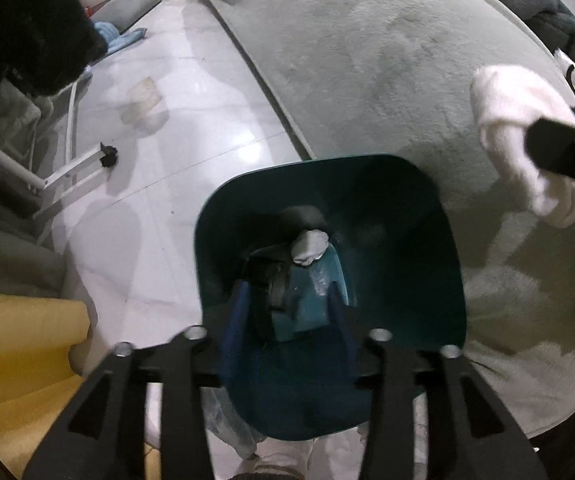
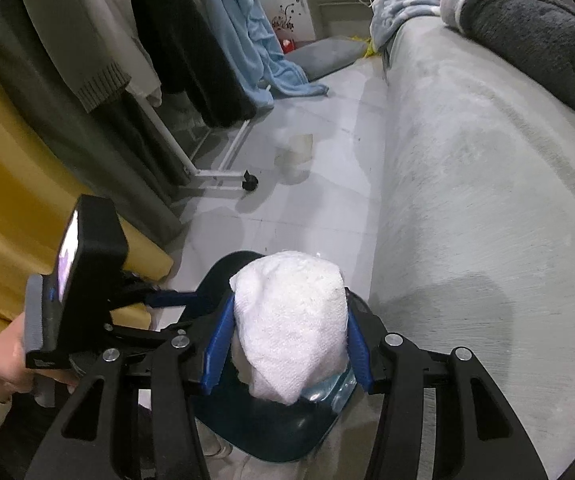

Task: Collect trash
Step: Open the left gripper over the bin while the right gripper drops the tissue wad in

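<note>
Left gripper (image 1: 287, 280) pinches the near wall of one teal bin (image 1: 427, 240), holding it over the floor beside the sofa edge; right gripper (image 2: 287, 344) clamps one white tissue wad (image 2: 291, 320) above it. I should centre before releasing. One grey scrap (image 1: 309, 246) lies inside.

A soft, crumpled white paper towel wad (image 2: 291, 320) with a finely dimpled surface sits between smooth blue plastic fingers (image 2: 219, 344) of the right tool (image 2: 287, 344). Below is a glossy dark teal plastic bin (image 1: 407, 240). The floor (image 1: 191, 120) is shiny pale tile. The sofa (image 2: 467, 184) is matt, velvety grey cloth. Tool arms are matt black plastic with metal rivets.
</note>
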A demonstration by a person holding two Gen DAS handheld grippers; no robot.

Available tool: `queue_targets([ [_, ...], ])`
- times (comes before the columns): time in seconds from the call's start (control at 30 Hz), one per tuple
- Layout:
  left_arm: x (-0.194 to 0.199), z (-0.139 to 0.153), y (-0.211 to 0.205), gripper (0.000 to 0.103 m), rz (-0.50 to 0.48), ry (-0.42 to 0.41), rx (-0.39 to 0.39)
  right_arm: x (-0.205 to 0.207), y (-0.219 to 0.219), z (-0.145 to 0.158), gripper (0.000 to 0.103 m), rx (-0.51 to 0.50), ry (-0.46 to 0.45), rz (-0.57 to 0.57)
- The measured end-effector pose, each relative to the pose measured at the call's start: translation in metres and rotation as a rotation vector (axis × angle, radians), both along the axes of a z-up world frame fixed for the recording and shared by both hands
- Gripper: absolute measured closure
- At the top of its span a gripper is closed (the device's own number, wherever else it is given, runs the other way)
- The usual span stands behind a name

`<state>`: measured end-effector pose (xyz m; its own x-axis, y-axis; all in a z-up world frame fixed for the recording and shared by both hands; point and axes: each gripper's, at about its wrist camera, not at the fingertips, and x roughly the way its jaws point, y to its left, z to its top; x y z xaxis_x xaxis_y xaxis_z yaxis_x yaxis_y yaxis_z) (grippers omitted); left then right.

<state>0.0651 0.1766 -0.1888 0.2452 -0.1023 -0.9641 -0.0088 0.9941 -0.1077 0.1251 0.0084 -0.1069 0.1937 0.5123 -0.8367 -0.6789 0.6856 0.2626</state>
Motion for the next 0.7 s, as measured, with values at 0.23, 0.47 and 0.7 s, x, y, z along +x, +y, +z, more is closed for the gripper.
queue_targets([
  [0.23, -0.006, 0.009, 0.015, 0.029, 0.031, -0.021, -0.026, 0.001, 0.019, -0.018, 0.051, -0.043, 0.031, 0.015],
  [0.47, -0.009, 0.022, 0.03, 0.024, 0.058, -0.067, -0.027, -0.003, 0.038, -0.04, 0.051, -0.107, 0.064, 0.035],
  [0.7, -0.015, 0.033, 0.045, 0.023, 0.081, -0.114, 0.002, -0.009, 0.055, -0.061, 0.051, -0.157, 0.101, 0.058],
])
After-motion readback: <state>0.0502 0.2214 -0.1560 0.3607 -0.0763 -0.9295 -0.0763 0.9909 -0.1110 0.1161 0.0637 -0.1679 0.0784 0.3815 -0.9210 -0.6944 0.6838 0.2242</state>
